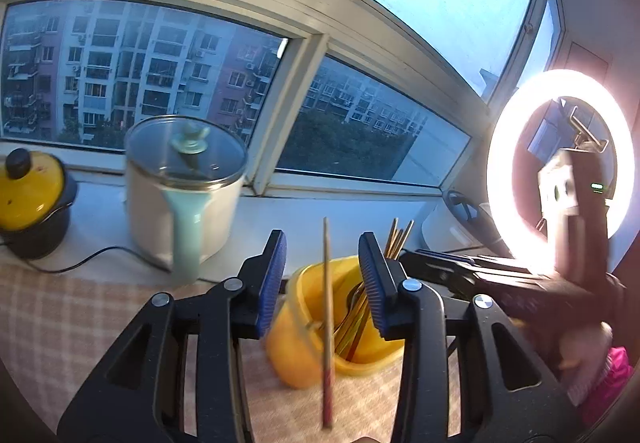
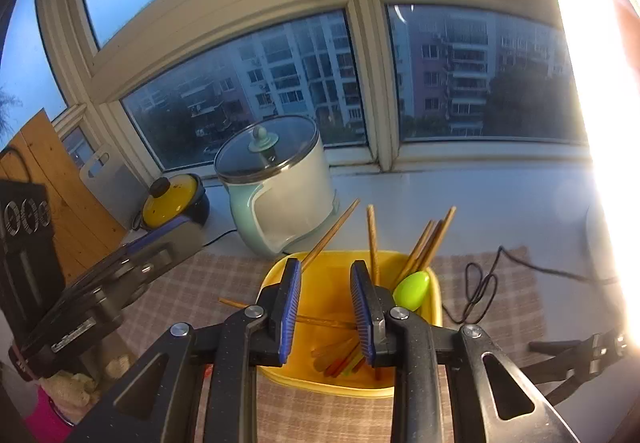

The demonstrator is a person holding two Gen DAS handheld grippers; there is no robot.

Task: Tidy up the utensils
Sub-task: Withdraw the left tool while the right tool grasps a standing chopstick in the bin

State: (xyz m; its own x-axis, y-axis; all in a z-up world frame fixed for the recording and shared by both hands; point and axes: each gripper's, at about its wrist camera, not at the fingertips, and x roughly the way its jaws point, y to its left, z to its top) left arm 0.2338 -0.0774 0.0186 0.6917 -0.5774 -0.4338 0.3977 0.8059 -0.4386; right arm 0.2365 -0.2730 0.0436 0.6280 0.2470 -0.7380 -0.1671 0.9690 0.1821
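Left wrist view shows a yellow holder (image 1: 316,339) sitting on the checked cloth (image 1: 72,323) just past the tips of the left gripper (image 1: 324,279). Its jaws stand apart and let go, and one chopstick (image 1: 327,323) stands in the gap between them, touching neither blue pad. More chopsticks (image 1: 398,239) poke up from the holder behind the right-side jaw. Off past the left-side jaw stands a white cooker (image 1: 180,195) with a glass lid and a mint handle, and farther out that way sits a small pot with a yellow lid (image 1: 30,195). Far out on the right-side jaw's side glows a ring light (image 1: 504,171). Right wrist view looks down into the same yellow holder (image 2: 344,275), which lies right under the right gripper (image 2: 326,307). Those jaws are apart too and squeeze nothing. One thin stick (image 2: 320,321) lies crosswise low in the gap between them; I cannot tell if it touches a pad. A green spoon (image 2: 412,289) rests in the holder just beside the right-side jaw, with chopsticks (image 2: 428,243) leaning above it. The left gripper (image 2: 132,267) shows off to the left-side jaw's side.
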